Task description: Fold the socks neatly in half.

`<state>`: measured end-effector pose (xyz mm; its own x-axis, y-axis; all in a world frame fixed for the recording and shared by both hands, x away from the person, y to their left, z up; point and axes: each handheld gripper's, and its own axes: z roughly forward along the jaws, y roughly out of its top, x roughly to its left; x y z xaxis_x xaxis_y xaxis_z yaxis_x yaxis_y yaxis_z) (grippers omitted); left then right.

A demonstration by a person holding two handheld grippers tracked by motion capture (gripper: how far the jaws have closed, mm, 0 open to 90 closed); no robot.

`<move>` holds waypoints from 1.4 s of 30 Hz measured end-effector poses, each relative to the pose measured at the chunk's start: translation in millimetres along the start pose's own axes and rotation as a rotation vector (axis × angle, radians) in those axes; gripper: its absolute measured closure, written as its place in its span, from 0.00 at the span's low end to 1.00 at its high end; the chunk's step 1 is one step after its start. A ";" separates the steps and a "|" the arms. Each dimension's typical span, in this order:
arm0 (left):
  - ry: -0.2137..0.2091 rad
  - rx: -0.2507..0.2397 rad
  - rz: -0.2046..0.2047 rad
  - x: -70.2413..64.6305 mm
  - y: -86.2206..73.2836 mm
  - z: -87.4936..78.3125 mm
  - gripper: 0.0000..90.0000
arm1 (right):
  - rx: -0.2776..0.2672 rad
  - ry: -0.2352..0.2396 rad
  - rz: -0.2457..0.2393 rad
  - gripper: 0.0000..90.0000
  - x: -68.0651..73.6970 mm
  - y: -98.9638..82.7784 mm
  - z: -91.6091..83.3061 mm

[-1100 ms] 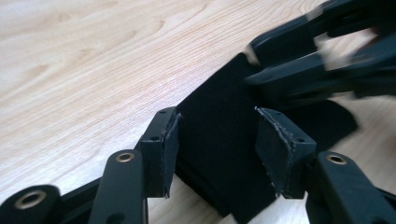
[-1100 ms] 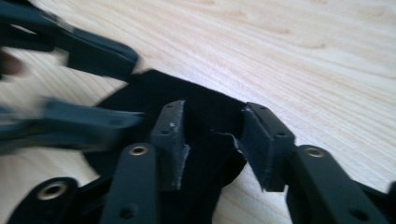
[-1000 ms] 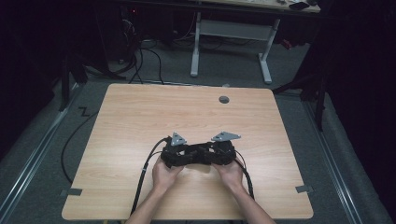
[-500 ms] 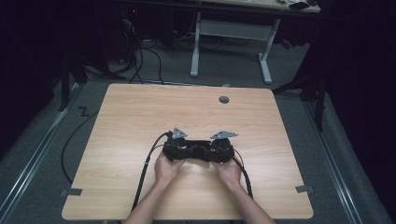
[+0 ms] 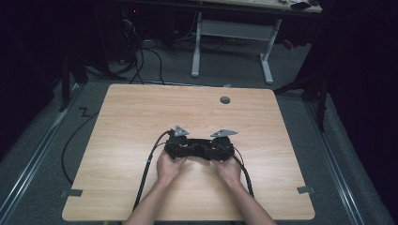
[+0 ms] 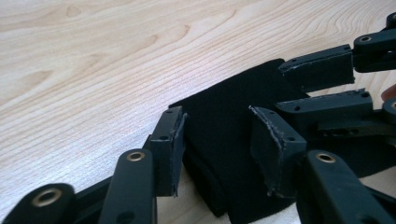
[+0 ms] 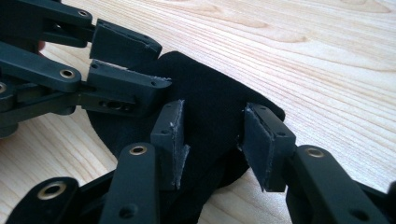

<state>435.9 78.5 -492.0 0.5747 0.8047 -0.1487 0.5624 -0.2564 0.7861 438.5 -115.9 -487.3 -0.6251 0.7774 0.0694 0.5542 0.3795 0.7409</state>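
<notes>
Meeting lower-centre of frame, left gripper [image 5: 180, 145] & right gripper [image 5: 220, 146], jaws parted, straddle black cloth [image 6: 229, 121]; nothing pinched yet. Next, prob: close on it.

Lab or recording workspace, dimly lit. Light wooden table [image 5: 141, 112] with cable grommet hole [image 5: 225, 100] stands on grey carpet [image 5: 42, 159]. Tape markers [image 5: 71, 192] stuck at table's near corners. Black cables [image 5: 141, 56] snake across floor. White-legged desk [image 5: 230, 33] behind, surroundings dark.
</notes>
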 end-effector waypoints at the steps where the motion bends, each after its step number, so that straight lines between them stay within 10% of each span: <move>1: 0.001 -0.003 0.000 -0.4 0.7 -2.5 0.58 | -0.005 -0.004 -0.007 0.62 0.0 0.2 -1.1; 22: -0.013 -0.113 0.034 4.2 3.0 -67.6 0.51 | -0.171 -0.009 0.045 0.61 -20.3 -3.3 -60.3; 42: 0.022 -0.191 -0.041 32.4 -22.5 -110.6 0.48 | -0.230 -0.015 0.095 0.62 -43.4 -30.5 -96.1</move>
<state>376.1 169.6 -448.2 0.5394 0.8243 -0.1718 0.4608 -0.1182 0.8796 396.0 -209.4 -448.6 -0.5671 0.8121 0.1373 0.4693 0.1816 0.8642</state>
